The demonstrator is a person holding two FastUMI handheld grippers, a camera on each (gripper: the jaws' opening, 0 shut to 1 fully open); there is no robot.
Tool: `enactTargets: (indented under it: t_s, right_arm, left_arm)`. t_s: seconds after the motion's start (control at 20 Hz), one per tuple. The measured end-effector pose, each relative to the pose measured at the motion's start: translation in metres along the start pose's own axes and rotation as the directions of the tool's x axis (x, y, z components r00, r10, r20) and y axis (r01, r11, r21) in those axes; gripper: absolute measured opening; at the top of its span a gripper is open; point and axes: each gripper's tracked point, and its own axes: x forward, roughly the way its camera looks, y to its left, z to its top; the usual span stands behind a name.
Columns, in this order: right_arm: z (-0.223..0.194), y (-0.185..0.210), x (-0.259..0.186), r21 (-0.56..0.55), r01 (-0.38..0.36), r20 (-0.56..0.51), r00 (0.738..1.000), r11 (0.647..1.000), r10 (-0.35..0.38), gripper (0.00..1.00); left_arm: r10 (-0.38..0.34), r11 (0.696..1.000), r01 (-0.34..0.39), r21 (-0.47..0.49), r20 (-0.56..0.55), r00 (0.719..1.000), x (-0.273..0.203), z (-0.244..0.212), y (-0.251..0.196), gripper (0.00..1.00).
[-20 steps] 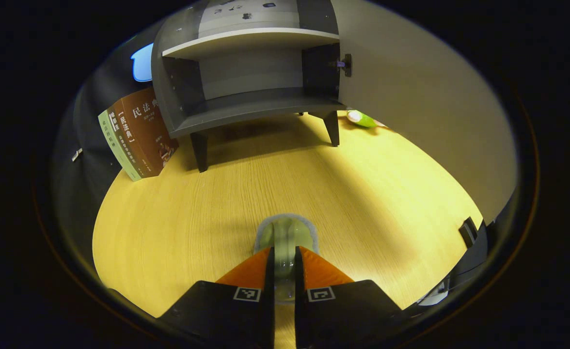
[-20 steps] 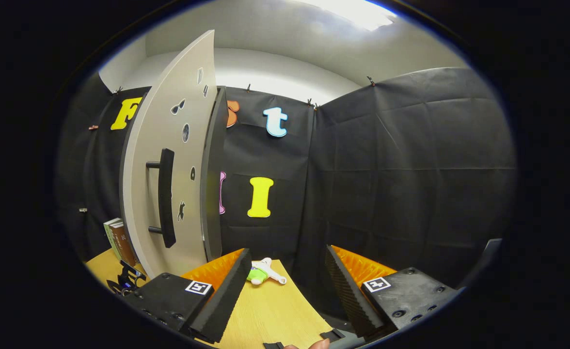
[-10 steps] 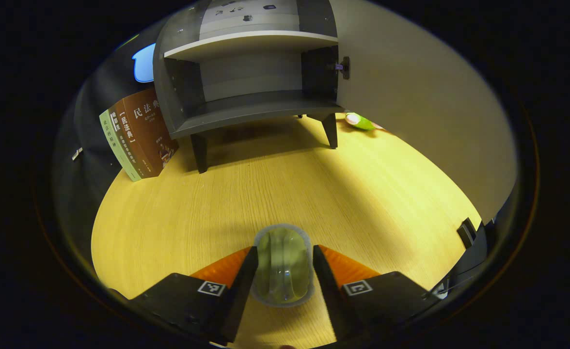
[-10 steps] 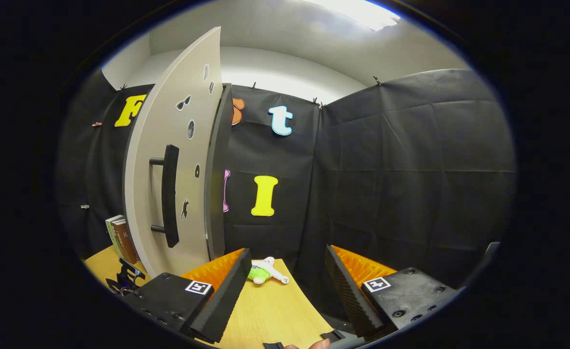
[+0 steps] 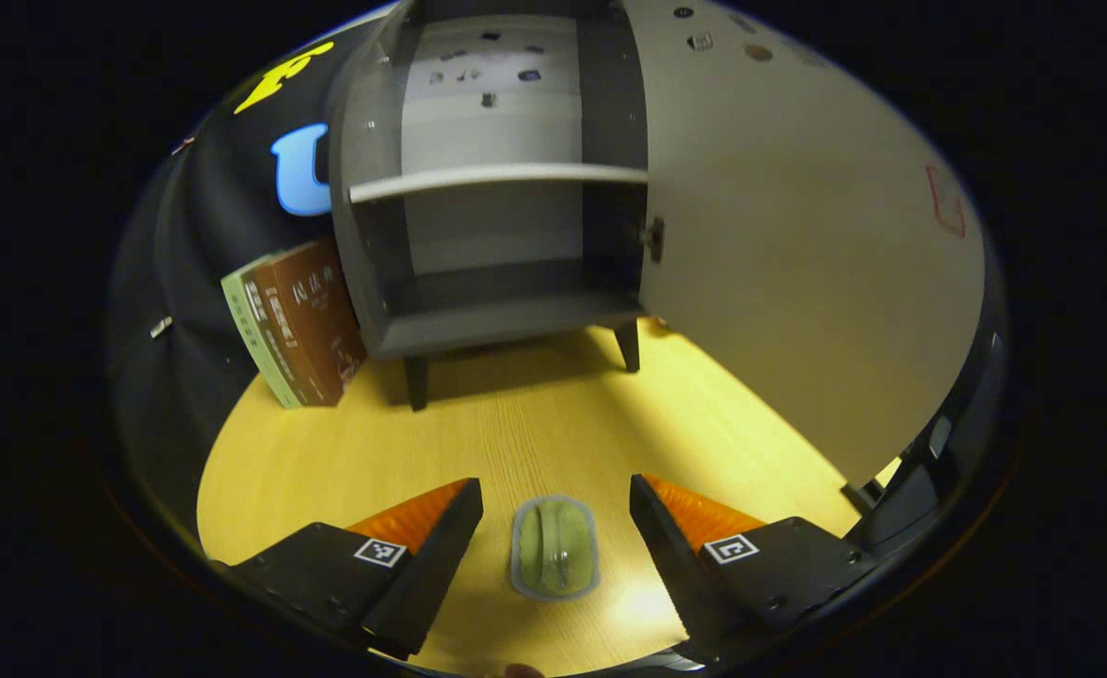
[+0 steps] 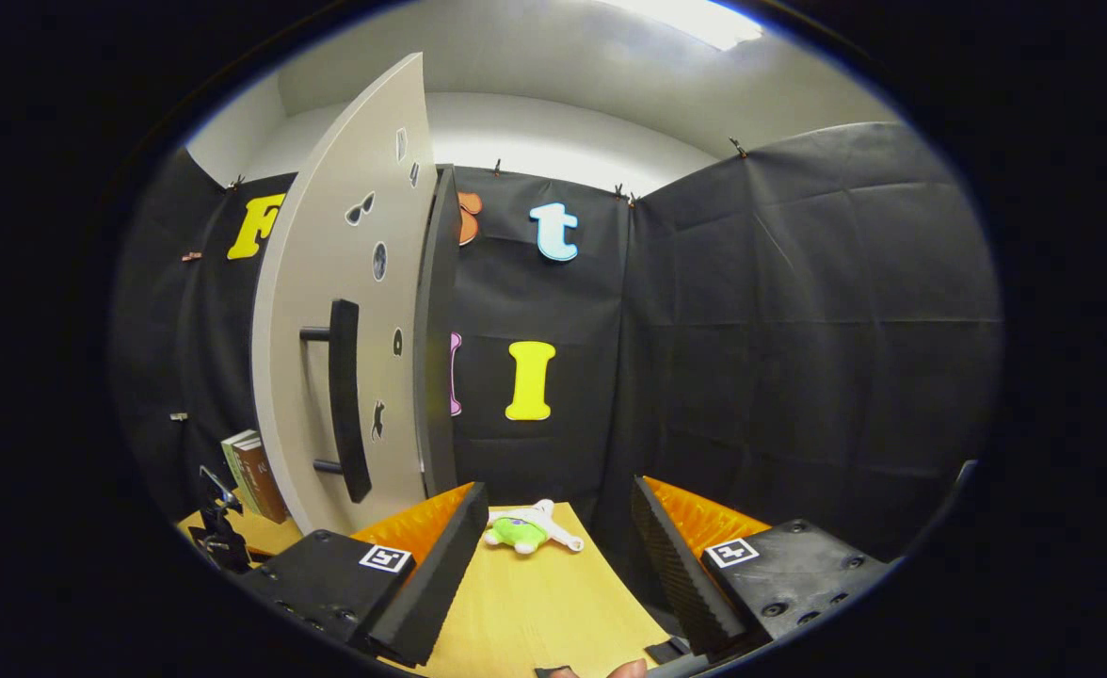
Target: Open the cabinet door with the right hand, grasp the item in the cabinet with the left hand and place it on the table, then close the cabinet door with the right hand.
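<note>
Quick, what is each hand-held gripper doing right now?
Left hand-held gripper: open, holding nothing; green item lies between its fingers.
Right hand-held gripper: open, empty.

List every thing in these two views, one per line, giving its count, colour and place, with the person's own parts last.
cabinet: one, grey, back of table, shelves bare.
cabinet door: one, pale, swung open, with dark handle.
clear item: one, greenish, on table between left tongs' fingers, apart from them.
books: a few, brown and green, left of cabinet.
plush toy: one, green-white, on table.
table: one, yellow wood.
left tongs: open.
right tongs: open.
</note>
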Motion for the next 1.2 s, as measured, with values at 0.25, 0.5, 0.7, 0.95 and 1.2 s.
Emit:
enactTargets:
  t_s: [0.25, 0.5, 0.7, 0.95, 1.2]
  right_arm:
    - [0.017, 0.027, 0.014, 0.043, -0.056, 0.016, 0.998, 0.998, 0.055, 0.97]
    - [0.028, 0.052, 0.026, 0.059, -0.089, 0.030, 0.996, 0.994, 0.087, 0.97]
    - [0.032, 0.065, 0.027, 0.045, -0.098, 0.036, 0.995, 0.994, 0.097, 0.97]
    - [0.032, 0.067, 0.025, 0.022, -0.052, 0.036, 0.998, 0.998, 0.052, 0.95]
    - [0.031, 0.076, 0.026, 0.025, -0.010, 0.034, 0.999, 1.000, 0.009, 0.95]
  left_arm:
    - [0.040, 0.999, -0.033, -0.039, 0.202, 0.979, -0.067, 0.099, 0.024, 0.99]
    - [0.091, 0.993, -0.063, -0.102, 0.294, 0.951, -0.123, 0.157, 0.058, 0.98]
    - [0.157, 0.987, -0.130, -0.098, 0.350, 0.924, -0.167, 0.190, 0.094, 0.98]
    - [0.176, 0.984, -0.149, -0.099, 0.384, 0.906, -0.200, 0.209, 0.114, 0.98]
    - [0.185, 0.982, -0.154, -0.107, 0.413, 0.892, -0.220, 0.215, 0.135, 0.98]
